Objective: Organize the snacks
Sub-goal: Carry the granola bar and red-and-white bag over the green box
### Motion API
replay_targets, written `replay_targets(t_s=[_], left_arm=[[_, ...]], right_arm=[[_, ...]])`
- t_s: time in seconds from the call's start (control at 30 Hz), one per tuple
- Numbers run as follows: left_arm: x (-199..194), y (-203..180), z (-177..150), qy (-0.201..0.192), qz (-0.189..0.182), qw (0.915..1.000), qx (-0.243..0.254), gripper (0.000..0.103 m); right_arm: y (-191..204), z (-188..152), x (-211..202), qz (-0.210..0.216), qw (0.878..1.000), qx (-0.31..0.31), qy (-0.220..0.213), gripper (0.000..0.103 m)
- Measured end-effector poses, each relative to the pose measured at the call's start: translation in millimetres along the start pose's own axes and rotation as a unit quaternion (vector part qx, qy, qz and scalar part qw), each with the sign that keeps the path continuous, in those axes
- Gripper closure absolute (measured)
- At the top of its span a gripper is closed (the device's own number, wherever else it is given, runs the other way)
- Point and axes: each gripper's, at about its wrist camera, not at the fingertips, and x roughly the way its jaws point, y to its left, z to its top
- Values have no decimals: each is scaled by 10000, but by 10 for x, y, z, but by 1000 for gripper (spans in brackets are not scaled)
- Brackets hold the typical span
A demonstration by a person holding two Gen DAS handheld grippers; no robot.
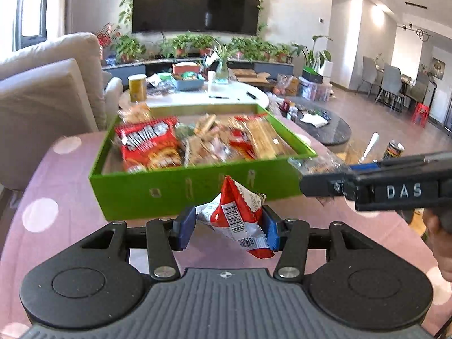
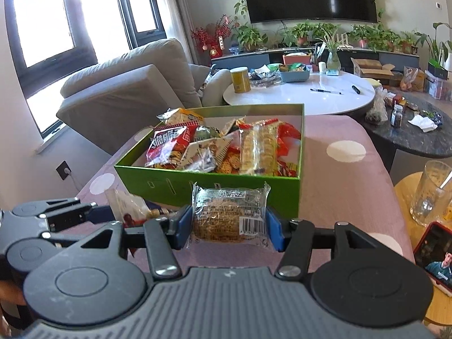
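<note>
A green box (image 1: pixel 169 195) holding several snack packets stands on the pink dotted table; it also shows in the right wrist view (image 2: pixel 209 186). My left gripper (image 1: pixel 228 227) is shut on a red and white snack packet (image 1: pixel 240 217), held just in front of the box's near wall. My right gripper (image 2: pixel 228 227) is shut on a clear-wrapped brown cake packet (image 2: pixel 228 214), also held in front of the box. The right gripper's side shows in the left wrist view (image 1: pixel 325 186), and the left gripper shows at the left of the right wrist view (image 2: pixel 93 212).
The pink table (image 2: pixel 344 186) extends right of the box. A glass (image 2: pixel 432 195) and a phone (image 2: pixel 435 254) sit on a small wooden table at right. A sofa (image 2: pixel 127 90) stands left; a white round table (image 2: pixel 305 96) with clutter lies behind.
</note>
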Motion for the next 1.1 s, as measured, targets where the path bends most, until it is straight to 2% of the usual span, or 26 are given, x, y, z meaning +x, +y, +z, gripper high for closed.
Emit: replay_targets(t_s=[0.27, 0.47, 0.8, 1.1], left_arm=[[-27, 128, 248, -299, 127, 9995, 45, 56], [68, 212, 413, -360, 160, 9992, -14, 56], [422, 290, 833, -509, 169, 9985, 115, 56], [872, 344, 983, -339, 146, 9991, 195, 56]], right_arm=[[64, 137, 79, -15, 9999, -45, -105, 32], [54, 315, 174, -92, 9997, -50, -233, 32], [-74, 733, 446, -81, 9988, 281, -398, 32], [-256, 913, 737, -193, 9972, 630, -345, 32]])
